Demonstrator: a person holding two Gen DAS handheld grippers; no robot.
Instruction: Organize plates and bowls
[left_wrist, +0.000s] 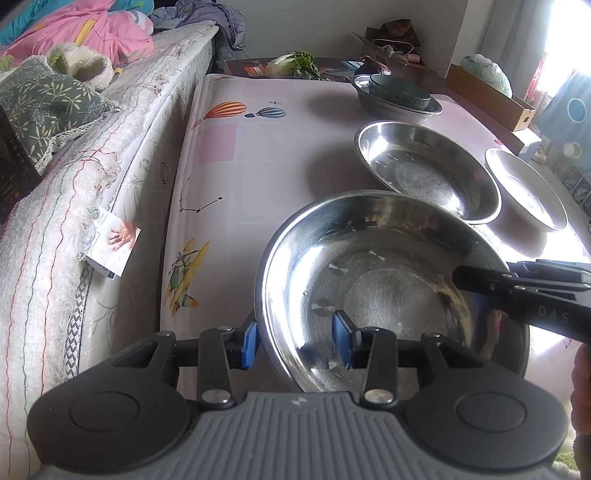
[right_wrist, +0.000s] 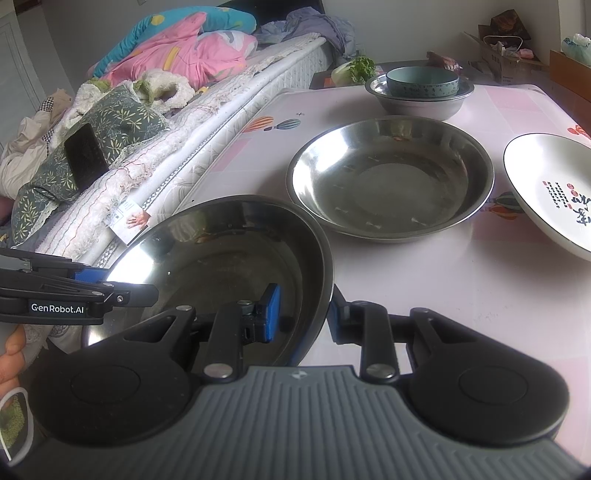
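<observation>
Left gripper: your blue pads straddle the near-left rim of the round shiny steel basin, one pad outside the wall, one inside; gap looks wider than the rim, so I can't tell if it's actually clamped.
Right gripper: narrow, one pad inside and one outside the basin's right rim; looks pinched on it.
Basin position: nearest you on the pink printed tabletop, tilted; can't tell if the base is lifted clear.
Step, my read: two-handed carry of this basin to stack in the second steel basin just behind it.
Do it well: firm up the left grip first, keep both sides level, clear the far rim, lower centred.
Left view only: the right gripper seen from the side reaching over the rim.
Right view only: lettering on the white ceramic plate, and the teal bowl nested in a far steel basin shown clearly.
</observation>
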